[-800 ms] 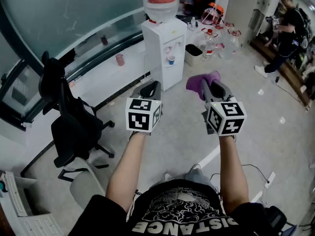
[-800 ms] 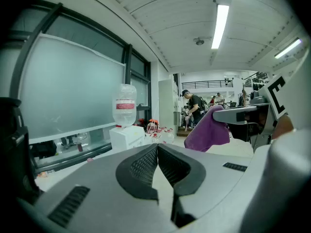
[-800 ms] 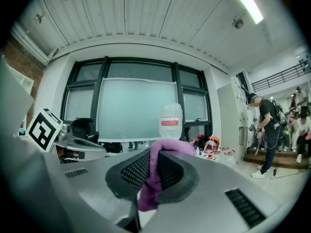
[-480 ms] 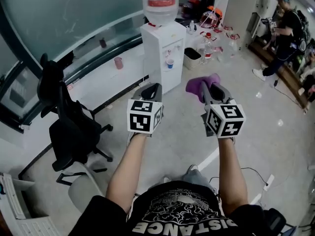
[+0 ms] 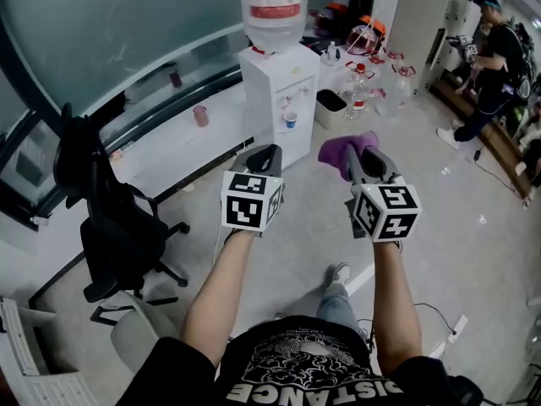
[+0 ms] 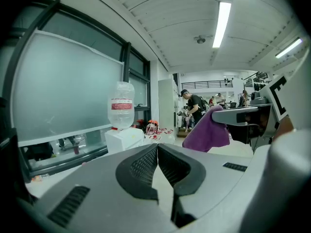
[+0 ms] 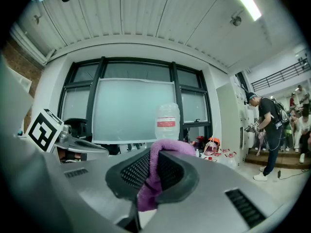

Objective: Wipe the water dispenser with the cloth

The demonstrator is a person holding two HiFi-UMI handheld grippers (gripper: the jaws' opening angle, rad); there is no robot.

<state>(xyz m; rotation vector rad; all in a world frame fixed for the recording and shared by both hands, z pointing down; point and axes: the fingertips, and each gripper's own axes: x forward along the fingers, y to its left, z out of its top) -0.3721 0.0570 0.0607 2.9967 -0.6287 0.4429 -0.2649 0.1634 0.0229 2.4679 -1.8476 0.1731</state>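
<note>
the right gripper (image 7: pixel 154 165) is clamping a purple cloth (image 7: pixel 167 148) between its jaws, with a fold bulging out above the pads and a tail hanging below them. the left gripper (image 6: pixel 156 152) is sitting closed, its pads meeting at the tips with nothing between them. in the head view both are being held out side by side above the floor, the left at about 9 o'clock of the right, near it but apart.

the water dispenser (image 5: pixel 281 91) is standing well ahead, at roughly 12 o'clock of the left gripper and 11 o'clock of the right. it is a white cabinet against the glass wall, carrying a large bottle (image 5: pixel 272 7) inverted on top and a small blue cup (image 5: pixel 290 119) in its tap recess. a dark bin (image 5: pixel 332 100) is sitting just at its 3 o'clock. a black office chair (image 5: pixel 110 218) is off at 9 o'clock of the left gripper, and a person (image 5: pixel 490 57) is standing far off at 2 o'clock.

the cloth is touching nothing but the jaws, so the step in hand is looking like the approach, with wiping not yet begun. the next move is calling for closing the gap toward 12 o'clock and pressing the bulging fold flat against a white panel. the grip needs to be firm enough that the cloth is not slipping, and the stroke should be steering clear of the cup and the bottle.
</note>
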